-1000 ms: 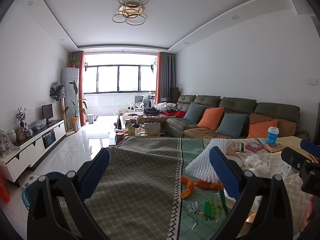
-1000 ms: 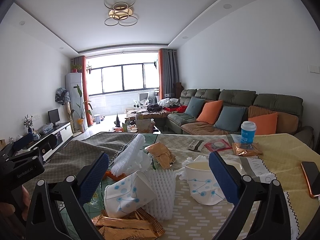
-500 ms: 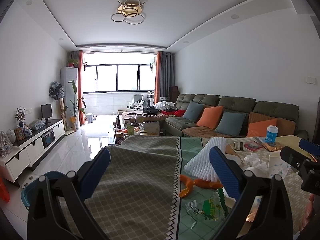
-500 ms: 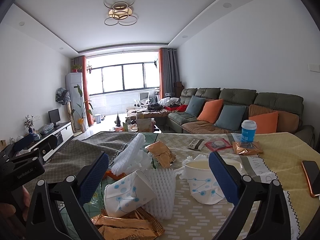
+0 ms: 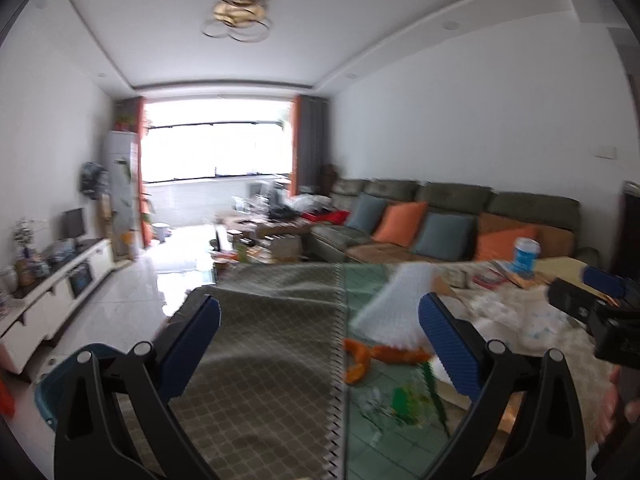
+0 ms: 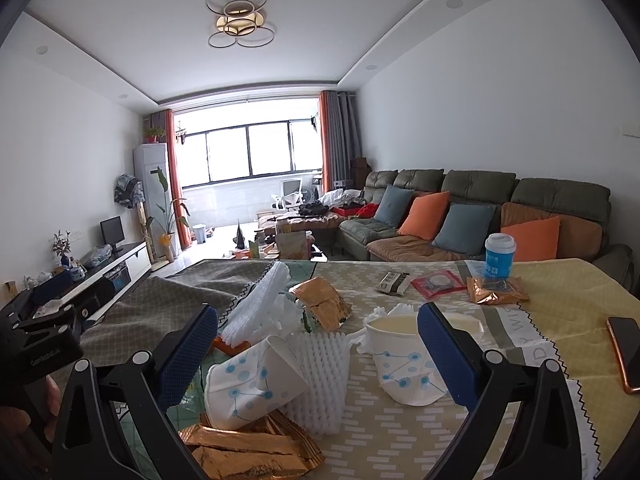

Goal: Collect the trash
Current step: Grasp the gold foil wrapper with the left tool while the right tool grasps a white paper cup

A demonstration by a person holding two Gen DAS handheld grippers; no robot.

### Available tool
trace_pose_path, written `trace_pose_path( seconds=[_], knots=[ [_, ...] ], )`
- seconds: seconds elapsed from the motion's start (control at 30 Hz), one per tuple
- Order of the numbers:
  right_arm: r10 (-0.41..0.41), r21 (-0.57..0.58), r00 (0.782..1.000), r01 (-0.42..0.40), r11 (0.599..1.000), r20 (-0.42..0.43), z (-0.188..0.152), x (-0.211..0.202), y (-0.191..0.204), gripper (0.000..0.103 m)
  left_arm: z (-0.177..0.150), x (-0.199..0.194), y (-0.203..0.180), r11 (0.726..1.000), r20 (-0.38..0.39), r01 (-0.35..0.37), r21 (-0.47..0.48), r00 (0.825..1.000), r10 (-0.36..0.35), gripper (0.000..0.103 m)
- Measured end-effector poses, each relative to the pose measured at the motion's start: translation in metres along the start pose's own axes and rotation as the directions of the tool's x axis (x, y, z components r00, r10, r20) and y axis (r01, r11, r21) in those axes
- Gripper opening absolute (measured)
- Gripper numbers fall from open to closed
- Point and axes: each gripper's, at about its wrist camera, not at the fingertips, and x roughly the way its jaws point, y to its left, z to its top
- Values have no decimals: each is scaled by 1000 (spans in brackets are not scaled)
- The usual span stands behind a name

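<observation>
Trash lies heaped on the cloth-covered table (image 6: 540, 288). In the right wrist view a crushed paper cup (image 6: 252, 384) lies on its side on white foam netting (image 6: 320, 372), a second paper cup (image 6: 400, 364) stands beside it, and gold foil wrappers (image 6: 248, 452) lie in front. My right gripper (image 6: 318, 354) is open above these, holding nothing. In the blurred left wrist view my left gripper (image 5: 320, 344) is open over the table's grey cloth (image 5: 256, 352), with orange peel (image 5: 360, 360), a green wrapper (image 5: 404, 400) and white foam (image 5: 396, 304) to its right.
A blue-lidded cup (image 6: 499, 256), small packets (image 6: 436, 282) and another gold wrapper (image 6: 496, 296) lie at the table's far side. A phone (image 6: 626, 354) rests near the right edge. A blue bin (image 5: 52, 388) stands on the floor at left. A sofa (image 6: 480, 216) runs behind.
The left wrist view has blurred and shifted, so my left gripper is moving; the scene slides slightly right and down. My right gripper has barely moved. Both stay open.
</observation>
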Motion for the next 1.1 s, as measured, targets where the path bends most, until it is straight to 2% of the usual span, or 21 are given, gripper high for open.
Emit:
trace_pose_path(
  seconds=[0.1,0.2,0.3,0.37,0.4,0.43,0.5,0.53,0.67,0.7,0.77,0.87,0.97,1.03,1.07,1.1],
  knots=[
    [21,19,999,-21,1000,-28,-5,1,-7,99,-4,-1,-5,995,-43,100,29,994,-99,100],
    [42,27,997,-40,999,-59,-7,2,-10,99,-11,-3,-14,971,-110,233,55,968,-226,100],
    [64,29,994,-61,998,-90,-12,3,-10,99,-20,-6,-26,922,-190,383,58,911,-366,99],
    [62,35,993,-59,998,-103,-12,1,-12,98,-27,-6,-31,889,-236,456,35,869,-436,99],
    [59,38,993,-56,998,-106,-12,1,-12,97,-30,-5,-34,874,-256,486,22,847,-465,99],
    [54,42,993,-50,998,-105,-12,-1,-15,97,-34,-4,-38,853,-283,522,6,819,-499,99],
    [28,50,995,-23,998,-99,-10,-5,-15,97,-40,0,-46,831,-321,556,-14,785,-530,99],
    [16,58,995,-11,998,-96,-10,-5,-18,97,-44,3,-50,813,-343,582,-35,757,-557,98],
    [-42,96,995,51,994,-93,-7,-5,-36,97,-53,15,-55,759,-396,638,-131,668,-630,90],
    [-56,106,994,65,992,-93,-7,-5,-40,97,-55,20,-55,750,-406,643,-158,650,-643,85],
    [-82,124,992,94,988,-99,-7,-4,-52,97,-60,29,-55,718,-422,656,-234,596,-683,83],
    [-89,133,986,108,985,-143,-4,9,-67,97,-61,39,-53,699,-433,655,-288,562,-705,81],
    [-60,143,979,89,986,-192,-4,24,-80,97,-63,42,-50,666,-426,651,-363,519,-741,71],
    [-27,153,973,63,986,-228,-4,37,-88,97,-63,49,-45,655,-422,639,-402,506,-753,59],
    [-7,156,971,45,987,-238,-4,40,-88,97,-64,51,-43,655,-422,630,-417,505,-753,48],
    [8,158,969,32,987,-246,-5,44,-94,97,-65,53,-41,657,-424,620,-429,504,-753,44]
  ],
)
